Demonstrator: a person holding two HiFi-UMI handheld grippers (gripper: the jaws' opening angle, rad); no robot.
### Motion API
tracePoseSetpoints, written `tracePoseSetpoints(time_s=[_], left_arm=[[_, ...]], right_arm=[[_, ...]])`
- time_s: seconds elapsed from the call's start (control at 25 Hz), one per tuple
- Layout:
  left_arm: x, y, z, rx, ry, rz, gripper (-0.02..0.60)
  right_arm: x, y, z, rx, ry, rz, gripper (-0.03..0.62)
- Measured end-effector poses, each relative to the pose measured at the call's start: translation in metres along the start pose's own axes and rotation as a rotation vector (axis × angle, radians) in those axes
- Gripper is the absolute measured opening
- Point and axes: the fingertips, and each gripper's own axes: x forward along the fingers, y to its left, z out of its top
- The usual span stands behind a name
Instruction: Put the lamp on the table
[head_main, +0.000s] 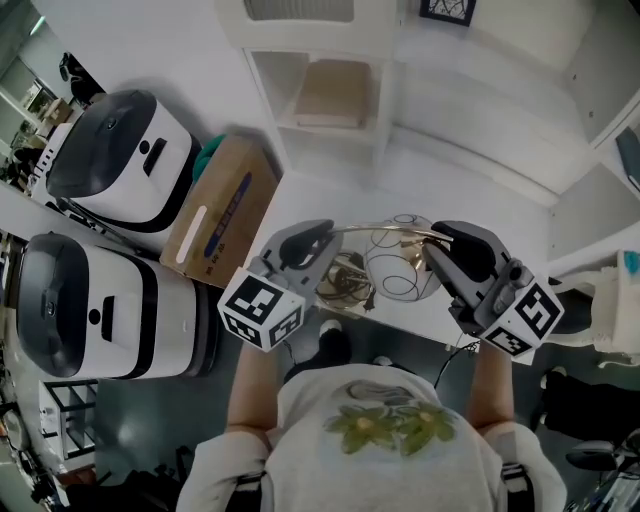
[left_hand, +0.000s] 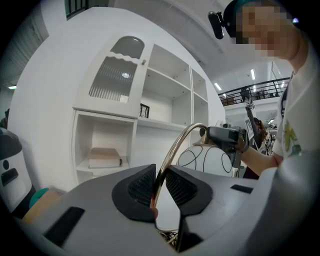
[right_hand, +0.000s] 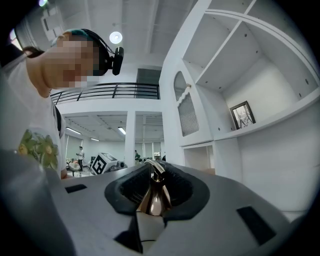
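Currently the brass arc lamp (head_main: 403, 262) with a white glass globe is held at the white counter's (head_main: 480, 180) near edge. The left gripper (head_main: 322, 240) fingers are clamped on its curved stem, the right gripper (head_main: 437, 245) fingers on the cone fitting. If the smooth metal slips, the base could be dropped off the edge.

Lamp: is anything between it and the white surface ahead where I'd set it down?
Nothing visible. Both the left gripper and the right gripper are clamped on the lamp, and the white surface beyond it looks bare where it shows.

One lamp (head_main: 402, 262), two grippers (head_main: 322, 240) (head_main: 440, 246), two white-and-black machines (head_main: 115, 155) (head_main: 95, 305), one cardboard box (head_main: 225, 210) and one picture frame (head_main: 447, 10).
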Motion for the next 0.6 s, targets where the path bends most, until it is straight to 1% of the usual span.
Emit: tracePoseSetpoints(time_s=[0.2,0.6], left_arm=[[0.005,0.059,0.002,-0.005,0.004,-0.015,0.072],[0.006,0.097,0.003,-0.008,-0.002,-0.074,0.071]], right_arm=[[0.056,-0.021,-0.007,0.005,0.014,-0.024,0.104],[0.092,-0.027,-0.011,0.000,0.023,-0.096,0.106]])
